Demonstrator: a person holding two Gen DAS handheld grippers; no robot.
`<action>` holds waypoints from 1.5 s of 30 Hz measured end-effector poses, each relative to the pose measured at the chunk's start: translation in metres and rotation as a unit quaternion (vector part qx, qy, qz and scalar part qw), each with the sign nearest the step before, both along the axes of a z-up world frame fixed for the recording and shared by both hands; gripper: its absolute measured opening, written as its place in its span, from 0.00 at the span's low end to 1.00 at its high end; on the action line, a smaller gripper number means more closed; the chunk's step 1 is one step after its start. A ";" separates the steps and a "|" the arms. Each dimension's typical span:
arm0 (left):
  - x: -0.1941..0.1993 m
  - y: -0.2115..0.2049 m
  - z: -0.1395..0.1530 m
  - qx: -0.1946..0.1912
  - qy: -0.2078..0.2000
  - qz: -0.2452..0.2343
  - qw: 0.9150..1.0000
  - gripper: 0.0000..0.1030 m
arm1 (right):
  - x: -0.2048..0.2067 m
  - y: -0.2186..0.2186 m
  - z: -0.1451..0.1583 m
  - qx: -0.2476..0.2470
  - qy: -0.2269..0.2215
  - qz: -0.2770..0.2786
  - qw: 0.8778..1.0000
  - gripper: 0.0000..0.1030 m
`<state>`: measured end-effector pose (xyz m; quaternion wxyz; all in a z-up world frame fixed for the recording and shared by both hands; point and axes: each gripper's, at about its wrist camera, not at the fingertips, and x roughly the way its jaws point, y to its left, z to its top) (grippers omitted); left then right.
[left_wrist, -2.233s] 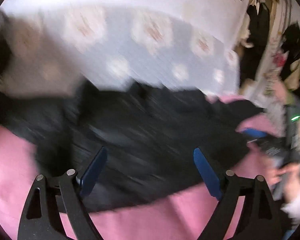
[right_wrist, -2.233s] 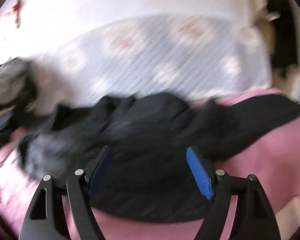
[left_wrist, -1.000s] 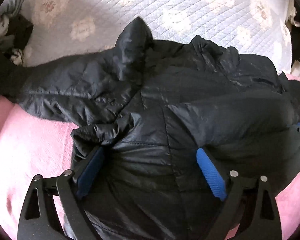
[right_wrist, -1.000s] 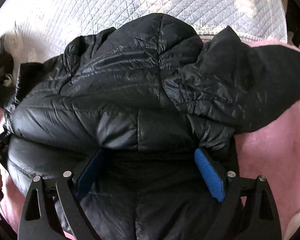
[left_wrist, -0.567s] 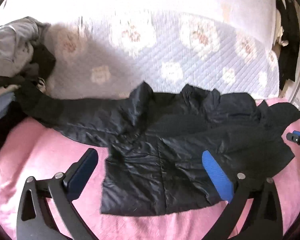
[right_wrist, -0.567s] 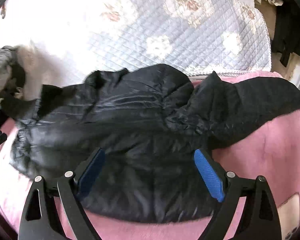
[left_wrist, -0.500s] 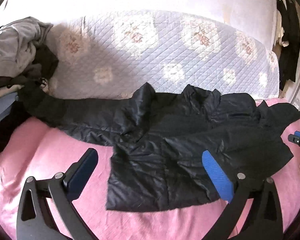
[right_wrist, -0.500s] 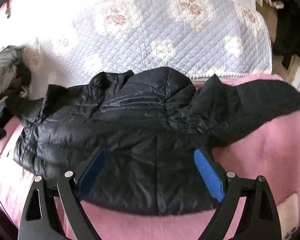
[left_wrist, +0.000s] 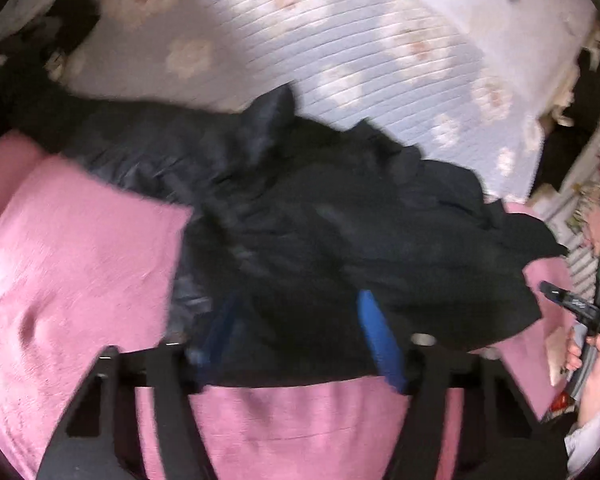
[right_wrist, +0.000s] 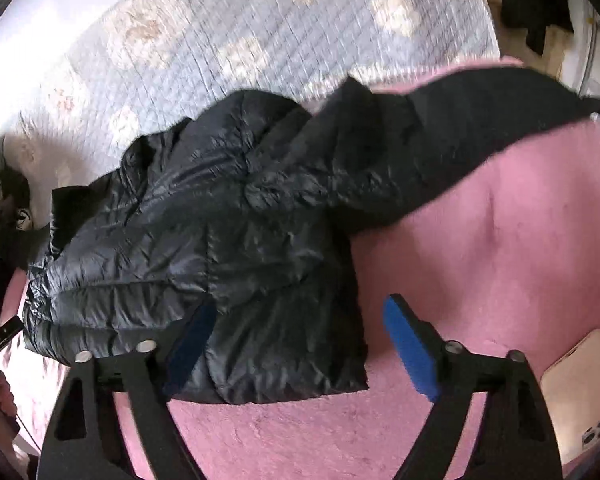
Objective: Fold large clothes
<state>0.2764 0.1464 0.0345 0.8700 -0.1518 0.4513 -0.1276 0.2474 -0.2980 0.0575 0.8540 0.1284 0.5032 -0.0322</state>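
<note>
Grippers, left point(left_wrist: 296, 332) and right point(right_wrist: 296, 352), both closing empty above black quilted puffer jacket point(right_wrist: 204, 240) since spreading; folding pending.

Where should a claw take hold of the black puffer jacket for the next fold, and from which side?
Grip the black puffer jacket at its near right hem corner, coming from the bare pink blanket side. That corner lies flat, exposed and nearest the right claw.

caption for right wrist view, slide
Right claw, closing, above the black puffer jacket spread on a pink blanket.
</note>
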 end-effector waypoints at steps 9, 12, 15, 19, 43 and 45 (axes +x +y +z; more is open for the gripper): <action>-0.022 -0.127 0.034 -0.005 -0.061 -0.128 0.990 0.14 | 0.006 0.076 0.017 0.016 -0.010 0.112 0.994 0.28; -0.019 -0.161 0.015 0.021 -0.076 -0.119 0.990 0.14 | 0.005 0.087 0.018 0.023 -0.004 0.140 0.990 0.14; -0.008 -0.172 -0.020 -0.022 -0.043 -0.094 0.994 0.14 | 0.005 0.089 0.013 0.055 0.010 0.142 0.988 0.14; -0.006 -0.183 -0.060 -0.011 -0.018 -0.059 0.998 0.11 | 0.007 0.083 0.011 0.052 0.010 0.133 0.990 0.14; -0.001 -0.150 -0.110 -0.151 0.043 0.011 0.988 0.04 | 0.089 0.213 -0.085 0.130 0.135 0.162 0.969 0.05; -0.001 -0.155 -0.108 -0.130 0.038 0.012 0.991 0.04 | 0.102 0.212 -0.088 0.140 0.145 0.149 0.968 0.01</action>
